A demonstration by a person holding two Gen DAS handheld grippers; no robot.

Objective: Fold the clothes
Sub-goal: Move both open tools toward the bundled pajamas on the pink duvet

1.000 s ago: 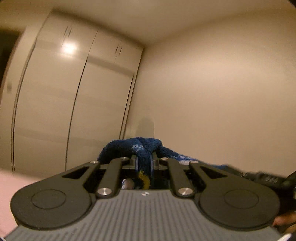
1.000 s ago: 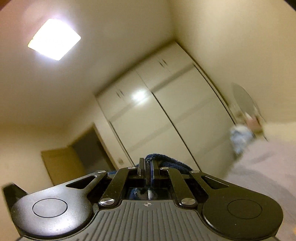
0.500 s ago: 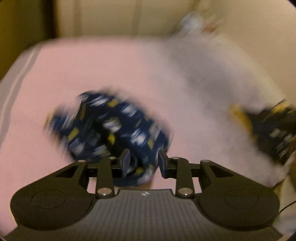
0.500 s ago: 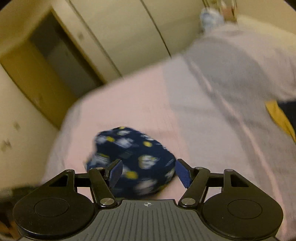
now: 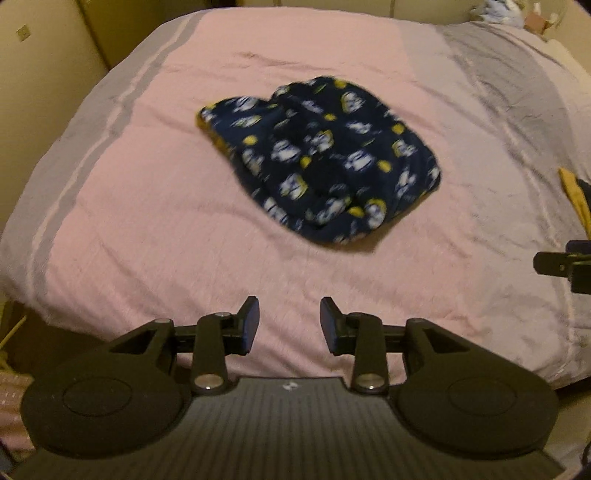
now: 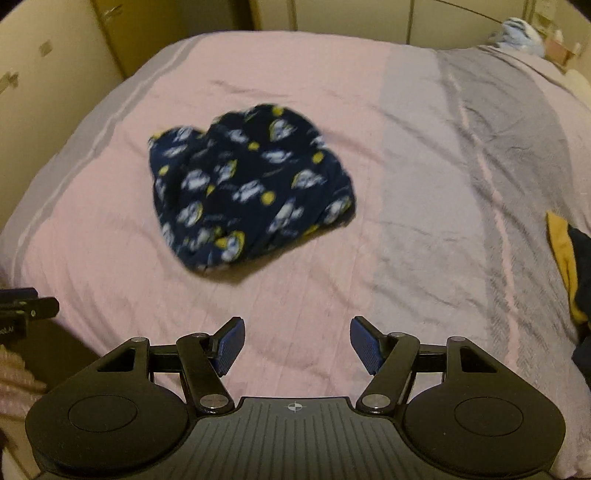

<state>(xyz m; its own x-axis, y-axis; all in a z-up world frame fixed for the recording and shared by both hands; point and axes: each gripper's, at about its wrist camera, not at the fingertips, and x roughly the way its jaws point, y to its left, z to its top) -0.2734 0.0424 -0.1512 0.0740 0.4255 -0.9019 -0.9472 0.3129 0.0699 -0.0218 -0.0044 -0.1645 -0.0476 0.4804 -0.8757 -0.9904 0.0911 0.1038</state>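
A dark blue garment (image 5: pixel 325 158) with white and yellow prints lies bunched on the pink bedspread (image 5: pixel 147 206); it also shows in the right wrist view (image 6: pixel 247 192). My left gripper (image 5: pixel 289 321) is open and empty, above the bed's near edge, short of the garment. My right gripper (image 6: pixel 296 341) is open wide and empty, also near the front edge, with the garment ahead and to its left.
A second navy and yellow garment (image 6: pixel 570 266) lies at the bed's right side. A grey stripe (image 6: pixel 480 155) runs down the bedspread. Cupboard doors (image 6: pixel 351 14) stand behind the bed. The other gripper shows at the right edge of the left view (image 5: pixel 565 264).
Both grippers were shut on the blue garment and raised high; they let it go, it dropped onto the bed, and both now point down at it, open.
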